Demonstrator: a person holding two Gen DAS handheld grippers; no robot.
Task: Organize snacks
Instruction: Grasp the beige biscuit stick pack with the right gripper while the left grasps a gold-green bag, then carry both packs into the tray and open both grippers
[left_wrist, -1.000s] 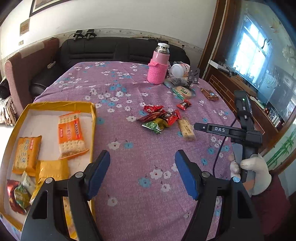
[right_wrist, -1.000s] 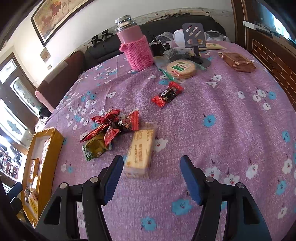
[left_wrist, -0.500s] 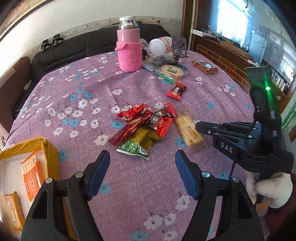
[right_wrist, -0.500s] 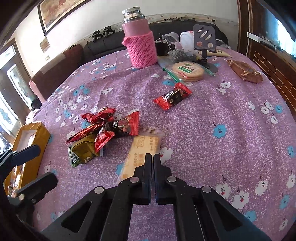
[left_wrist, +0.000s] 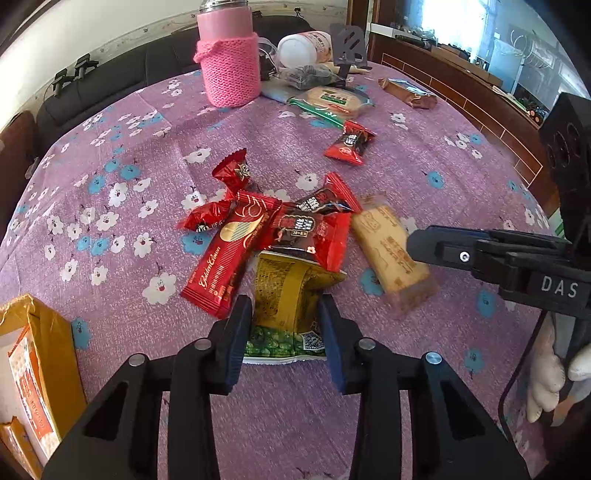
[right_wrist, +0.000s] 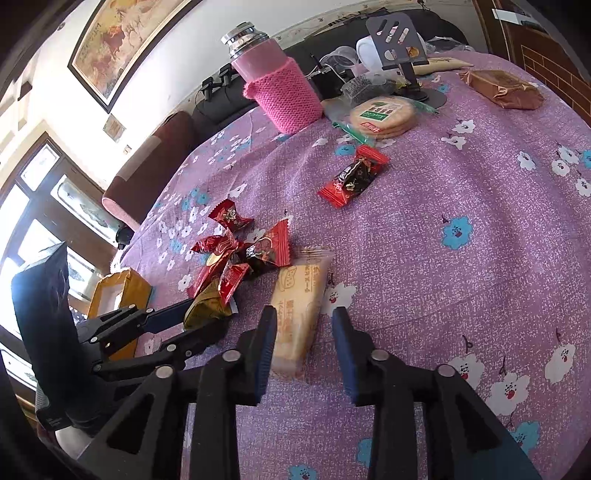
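Note:
A heap of snack packs lies on the purple flowered tablecloth. My left gripper has its blue pads on both sides of a green-and-gold packet that lies on the cloth under red wrappers. My right gripper is open around the near end of a tan cracker pack, which also shows in the left wrist view. The yellow box with orange cracker packs is at the far left.
A single red snack, round crackers in a green wrapper, a brown packet, a pink-sleeved flask and a phone stand stand further back. A dark sofa runs behind the table.
My left gripper moved forward to the heap and narrowed around the green-and-gold packet. My right gripper, shut half a second ago, has opened around the cracker pack's end.

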